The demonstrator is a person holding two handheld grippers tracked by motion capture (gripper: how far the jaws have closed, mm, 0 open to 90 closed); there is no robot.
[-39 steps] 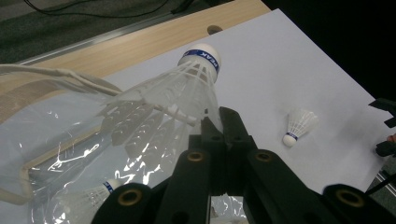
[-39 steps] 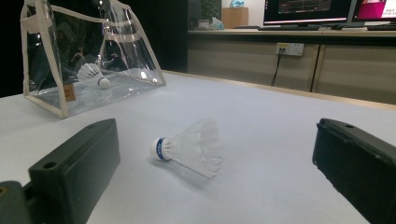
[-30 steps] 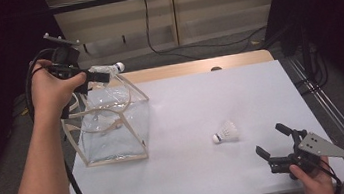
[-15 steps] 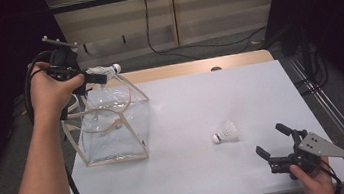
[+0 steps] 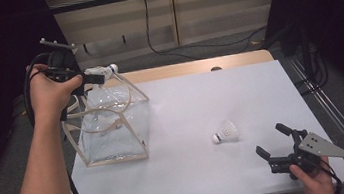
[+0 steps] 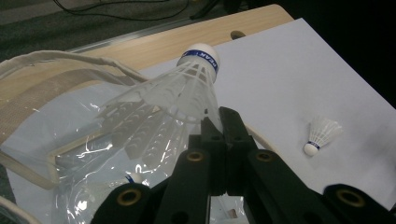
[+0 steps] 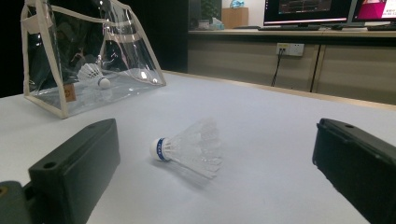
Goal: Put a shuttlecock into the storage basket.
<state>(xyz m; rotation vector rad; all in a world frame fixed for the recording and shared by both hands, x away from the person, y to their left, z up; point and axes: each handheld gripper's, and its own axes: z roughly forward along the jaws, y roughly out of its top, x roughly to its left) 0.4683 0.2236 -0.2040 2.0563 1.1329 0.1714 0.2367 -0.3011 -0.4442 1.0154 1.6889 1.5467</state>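
Glossy plastic, matt board, bare wood

The bag [image 5: 113, 127] is clear, shiny plastic with cloth-like trim; the desk [image 5: 241, 98] top is matt white over a smooth wood edge; the tongs [image 6: 219, 140] are matt black plastic.

- A lab or office-like test room, not a home.
- A plain white worktop [image 5: 241, 98] stands on a grey floor, with black curtains [image 5: 331, 15] at the sides.
- Cables [image 5: 151, 34] trail across the floor.
- Wall sockets [image 7: 290, 49], a long wooden counter [image 7: 299, 32] and lit monitors [image 7: 308, 11] stand behind.
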